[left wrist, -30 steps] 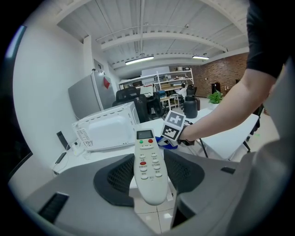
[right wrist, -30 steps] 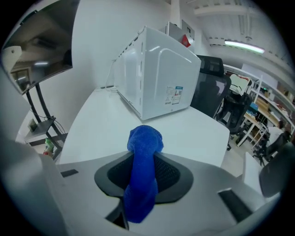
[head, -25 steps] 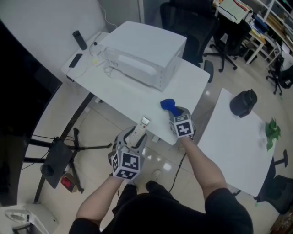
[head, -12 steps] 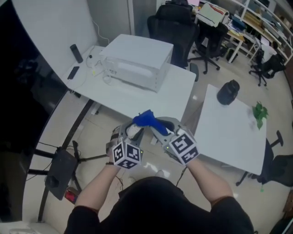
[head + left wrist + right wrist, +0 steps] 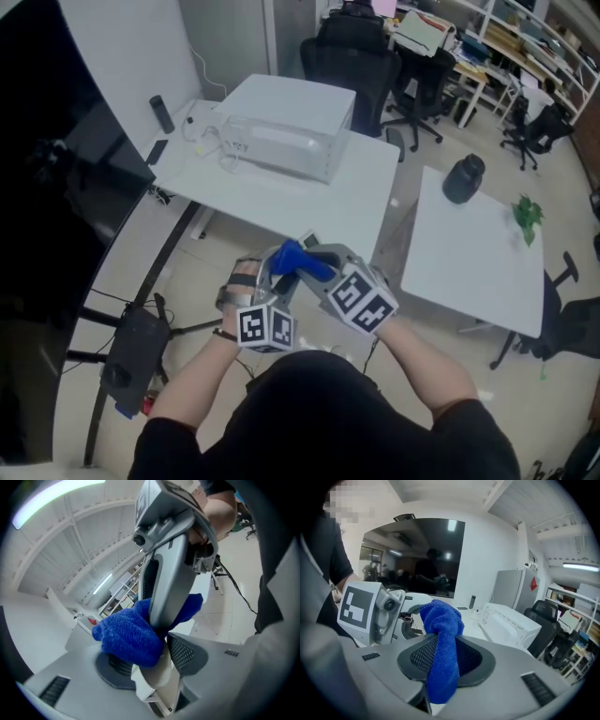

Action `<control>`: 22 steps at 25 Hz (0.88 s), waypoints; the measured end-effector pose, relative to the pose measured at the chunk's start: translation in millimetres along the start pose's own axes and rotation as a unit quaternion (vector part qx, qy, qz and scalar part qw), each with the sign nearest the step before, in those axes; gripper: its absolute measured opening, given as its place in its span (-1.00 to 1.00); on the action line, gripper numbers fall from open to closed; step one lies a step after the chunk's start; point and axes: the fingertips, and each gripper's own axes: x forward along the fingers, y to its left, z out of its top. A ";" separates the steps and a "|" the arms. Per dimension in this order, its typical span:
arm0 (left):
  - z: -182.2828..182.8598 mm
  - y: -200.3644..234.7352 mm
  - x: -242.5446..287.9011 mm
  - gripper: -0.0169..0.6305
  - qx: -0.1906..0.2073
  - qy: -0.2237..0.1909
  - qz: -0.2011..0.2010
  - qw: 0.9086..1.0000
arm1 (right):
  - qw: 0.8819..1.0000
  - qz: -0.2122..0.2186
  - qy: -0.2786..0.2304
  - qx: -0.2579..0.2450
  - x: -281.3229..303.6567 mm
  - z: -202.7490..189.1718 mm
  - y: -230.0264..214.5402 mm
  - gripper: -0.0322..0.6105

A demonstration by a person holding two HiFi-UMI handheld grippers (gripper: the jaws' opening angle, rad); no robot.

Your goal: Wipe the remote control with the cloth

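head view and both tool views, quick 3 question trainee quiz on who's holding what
1. Fill in: the left tool holds the ____.
2. The blue cloth is clamped in: A the right tool, B the left tool, C neither.
3. True or false: the two tools are held far apart.
Key: 1 remote control; 2 A; 3 false.

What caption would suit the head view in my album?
The right gripper holds blue cloth against remote control held in left gripper.
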 end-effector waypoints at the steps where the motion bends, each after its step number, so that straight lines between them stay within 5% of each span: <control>1: -0.5 -1.6 -4.7 -0.31 0.001 -0.004 -0.001 1.000 | 1.000 -0.009 0.000 0.000 -2.1 0.1 -2.0 -0.57; 12: -10.9 0.5 -21.3 -0.31 -0.050 -0.009 -0.002 0.999 | 0.995 -0.095 -0.009 0.017 -26.7 0.5 -39.1 -0.58; 18: -12.0 12.1 -13.6 -0.31 -0.069 -0.003 0.004 0.998 | 0.999 0.007 -0.038 -0.008 -16.6 32.9 25.1 -0.58; 22: -2.3 8.2 -14.3 -0.31 -0.016 -0.005 0.010 1.000 | 0.999 0.045 -0.009 -0.015 -3.9 24.9 43.9 -0.58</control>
